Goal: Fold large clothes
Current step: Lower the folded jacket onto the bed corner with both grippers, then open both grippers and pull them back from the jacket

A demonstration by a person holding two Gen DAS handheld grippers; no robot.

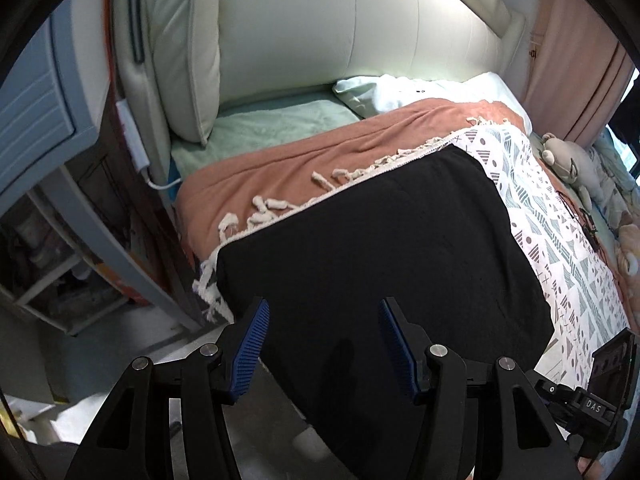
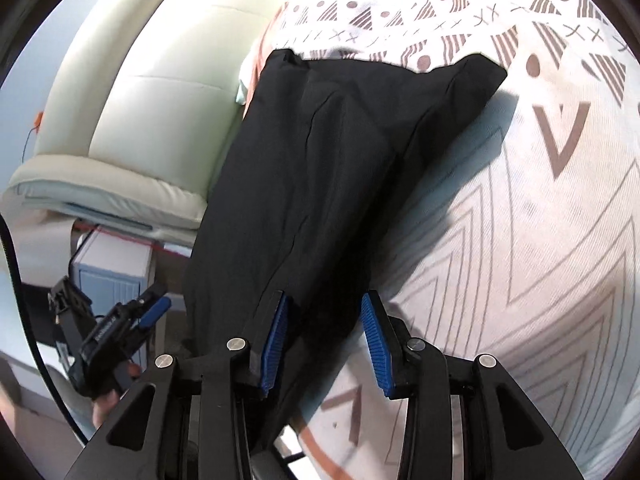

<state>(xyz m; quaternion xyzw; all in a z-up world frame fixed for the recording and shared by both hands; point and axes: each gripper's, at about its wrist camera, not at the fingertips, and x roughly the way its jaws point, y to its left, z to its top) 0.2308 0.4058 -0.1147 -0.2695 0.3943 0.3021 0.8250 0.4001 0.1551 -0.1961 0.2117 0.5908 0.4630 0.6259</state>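
A large black garment lies spread on a patterned white throw on the bed, its near part hanging over the bed's edge. My left gripper is open, its blue pads above the garment's near end, not gripping it. In the right wrist view the black garment stretches away from me over the throw. My right gripper is open with the garment's near edge lying between the jaws. The left gripper also shows at the lower left of the right wrist view.
A pink blanket with a fringe lies past the garment, with white pillows and a padded cream headboard behind. Plush toys sit at the right. A blue cabinet and shelves stand left of the bed.
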